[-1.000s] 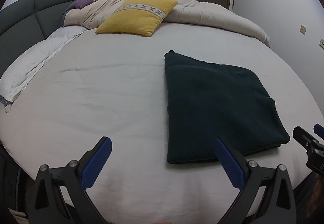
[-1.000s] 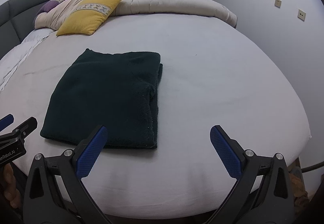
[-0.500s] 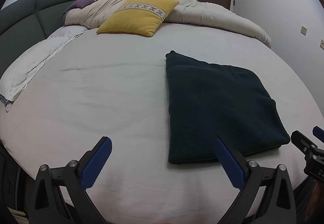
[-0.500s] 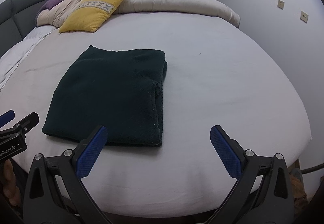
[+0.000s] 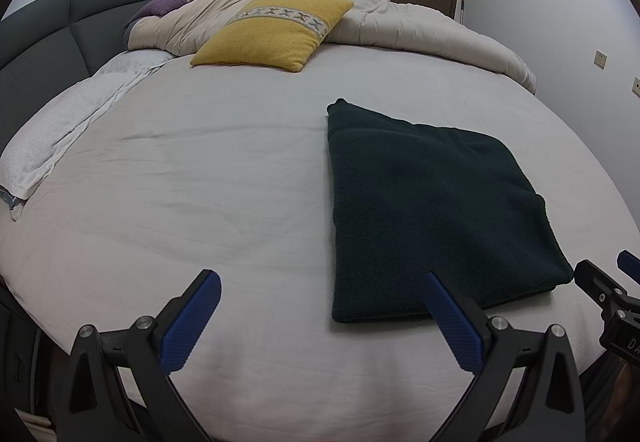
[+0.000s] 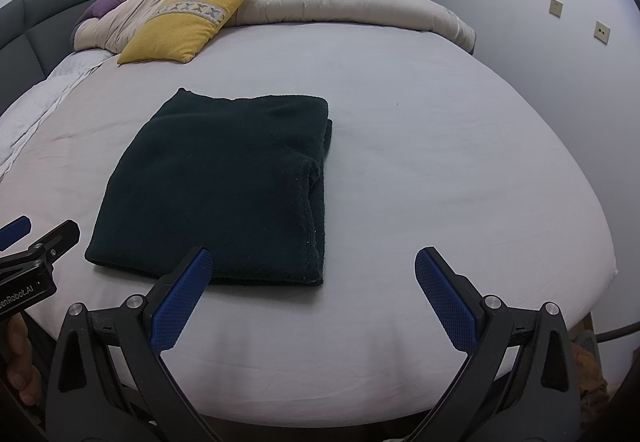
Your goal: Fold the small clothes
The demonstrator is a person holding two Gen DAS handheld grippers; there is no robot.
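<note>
A dark green fleece garment (image 5: 432,210) lies folded into a flat rectangle on the white bed sheet (image 5: 200,182). It also shows in the right wrist view (image 6: 224,186), with layered edges along its right side. My left gripper (image 5: 320,282) is open and empty above the bed's near edge, its right finger over the garment's near edge. My right gripper (image 6: 310,258) is open and empty, held near the garment's near right corner. Each gripper shows at the edge of the other's view.
A yellow cushion (image 5: 272,34) and a rumpled beige duvet (image 5: 420,30) lie at the far side of the bed. A grey headboard (image 5: 48,26) stands at the left. A white towel (image 5: 60,138) lies along the left edge. A wall (image 6: 560,42) stands to the right.
Both grippers stay open and have drifted slightly; in the right wrist view the garment has shifted a little to the right. The garment itself has not moved on the bed.
</note>
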